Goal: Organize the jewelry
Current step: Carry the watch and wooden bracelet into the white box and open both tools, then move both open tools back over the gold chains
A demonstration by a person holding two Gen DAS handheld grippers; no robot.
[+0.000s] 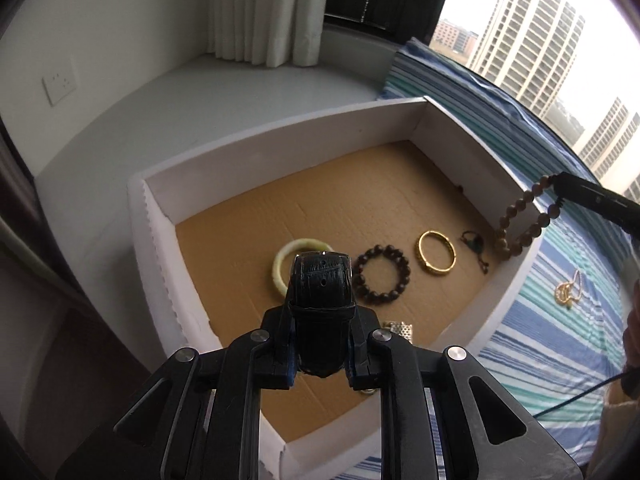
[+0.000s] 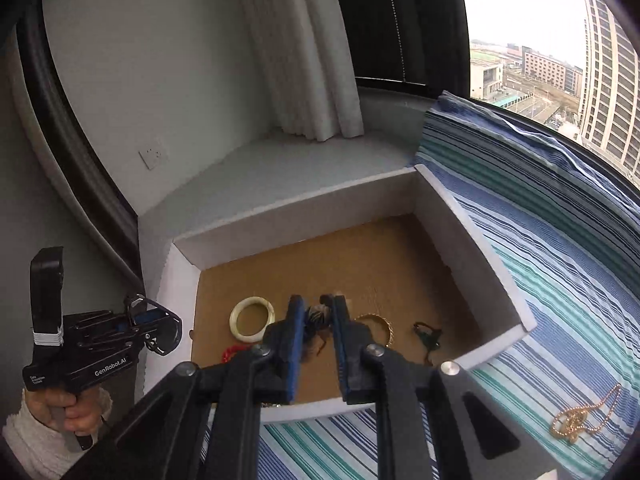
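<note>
- Left hand-held gripper (image 1: 320,344) reaches forward over the box's (image 1: 280,128) near edge, clamped on a black watch (image 1: 321,292).
- Right hand-held gripper (image 2: 318,320) angles down over the box, pinching a bead bracelet (image 1: 520,216).

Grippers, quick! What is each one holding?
Left gripper: shut on black watch.
Right gripper: shut on bead bracelet.

Black watch strap (image 1: 321,280) upright; brown bead bracelet (image 1: 524,216) dangling over box (image 1: 256,148).
</note>
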